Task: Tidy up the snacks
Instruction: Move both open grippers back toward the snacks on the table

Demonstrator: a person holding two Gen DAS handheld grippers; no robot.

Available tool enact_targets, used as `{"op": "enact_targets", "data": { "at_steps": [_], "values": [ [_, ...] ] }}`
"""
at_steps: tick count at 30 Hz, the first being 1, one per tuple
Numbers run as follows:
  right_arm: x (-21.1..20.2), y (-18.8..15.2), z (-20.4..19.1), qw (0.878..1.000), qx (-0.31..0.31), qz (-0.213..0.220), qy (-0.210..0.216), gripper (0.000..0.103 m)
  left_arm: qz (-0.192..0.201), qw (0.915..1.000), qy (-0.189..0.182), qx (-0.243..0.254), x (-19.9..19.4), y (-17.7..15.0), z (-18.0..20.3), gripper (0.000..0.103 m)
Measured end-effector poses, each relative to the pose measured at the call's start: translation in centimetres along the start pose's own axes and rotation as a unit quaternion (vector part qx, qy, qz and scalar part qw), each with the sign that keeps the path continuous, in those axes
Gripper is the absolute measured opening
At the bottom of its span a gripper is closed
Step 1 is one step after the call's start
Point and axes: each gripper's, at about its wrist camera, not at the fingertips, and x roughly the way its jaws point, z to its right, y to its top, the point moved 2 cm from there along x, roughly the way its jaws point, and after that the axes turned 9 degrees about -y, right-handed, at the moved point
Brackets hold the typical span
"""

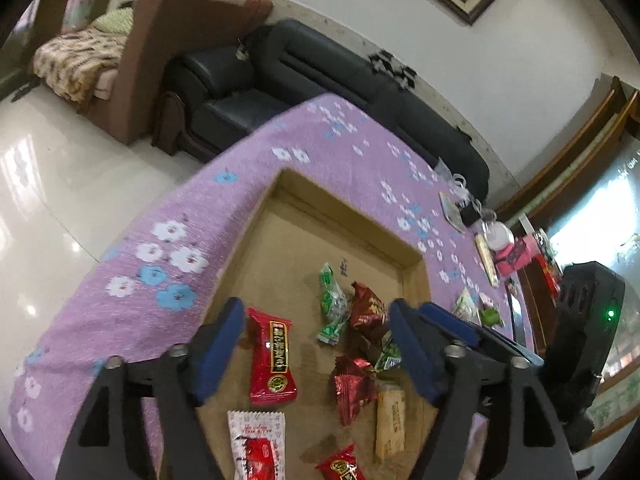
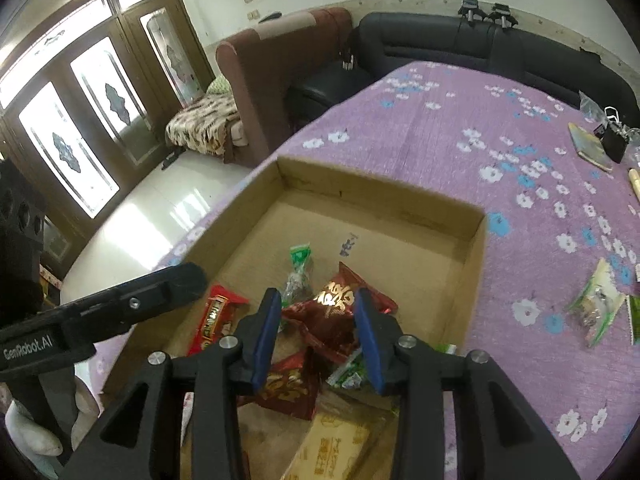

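Note:
A shallow cardboard box (image 1: 352,210) (image 2: 380,186) sits on the purple flowered cloth and holds several snacks. My left gripper (image 1: 316,306) hangs open over the box. A bright red packet (image 1: 272,360) lies flat on the box floor below its left finger, untouched. My right gripper (image 2: 318,294) is shut on a crumpled dark red packet (image 2: 340,312) just above the pile. A green candy (image 1: 332,312) (image 2: 298,276), a second dark red packet (image 1: 354,386), a tan bar (image 1: 390,424) (image 2: 336,448) and a white-and-red packet (image 1: 256,440) also lie in the box.
Loose green packets (image 2: 596,304) (image 1: 466,306) lie on the cloth (image 2: 460,120) right of the box. Small items, a white cup (image 1: 498,236) and pink boxes crowd the far right. A black sofa (image 2: 480,48) and a brown chair (image 2: 272,80) stand beyond the table.

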Motion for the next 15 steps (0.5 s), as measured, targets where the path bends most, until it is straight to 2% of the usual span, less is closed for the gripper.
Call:
{"op": "enact_targets", "data": {
  "at_steps": [1,3,9,11,15],
  "values": [
    [-0.5,0.1,0.4,1.0,0.005,0.004,0.001,0.041,0.012,0.9999,0.002,-0.002,-0.7,0.0,0.2,0.092],
    [-1.7,0.1,1.6,1.0,0.019,0.016,0.005,0.041,0.034,0.9994,-0.003,-0.007,-1.8,0.0,0.4,0.095],
    [-5.3,-1.1,6.7,0.997,0.06,0.053,-0.016,0.048,0.09,0.9935,-0.066,-0.026,-5.0,-0.9,1.2,0.095],
    [-6.4,-2.1,9.2,0.995,0.076,0.061,-0.031,0.049,0.09,0.9898,-0.104,-0.037,-5.3,-1.5,1.6,0.096],
    [-8.0,-4.6,14.1,0.991,0.106,0.06,-0.063,0.049,0.051,0.9903,-0.121,-0.045,-4.3,-2.3,2.9,0.097]
  ]
}}
